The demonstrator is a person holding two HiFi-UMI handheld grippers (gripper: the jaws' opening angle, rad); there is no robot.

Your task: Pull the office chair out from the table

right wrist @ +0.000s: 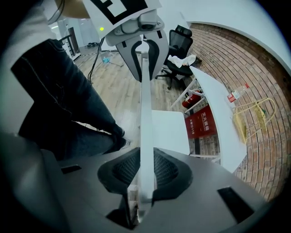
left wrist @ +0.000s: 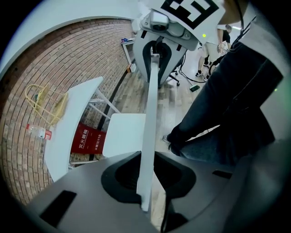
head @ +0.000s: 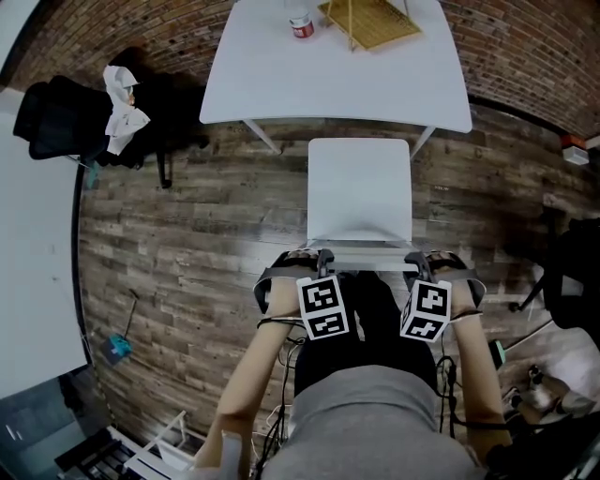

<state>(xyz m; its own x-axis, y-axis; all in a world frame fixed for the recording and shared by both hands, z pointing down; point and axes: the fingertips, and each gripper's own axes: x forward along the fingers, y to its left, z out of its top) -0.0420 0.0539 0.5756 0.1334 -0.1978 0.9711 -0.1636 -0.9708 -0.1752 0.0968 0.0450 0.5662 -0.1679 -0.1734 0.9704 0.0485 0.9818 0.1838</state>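
Note:
A white chair (head: 359, 192) stands on the wood floor just clear of the white table (head: 272, 80), its seat facing the table. Its backrest's top edge (head: 364, 253) is nearest to me. My left gripper (head: 322, 259) is shut on the left end of that edge and my right gripper (head: 413, 261) on the right end. In the left gripper view the thin white backrest (left wrist: 150, 113) runs between the jaws of the left gripper (left wrist: 146, 182). The right gripper view shows the same backrest (right wrist: 145, 109) pinched in the right gripper (right wrist: 143, 182).
A bottle (head: 301, 23) and a yellow wire basket (head: 370, 21) sit on the table. A black office chair (head: 61, 117) with a white cloth stands at left beside another white table (head: 33, 262). A red box (left wrist: 88, 139) is under the table. My legs are right behind the chair.

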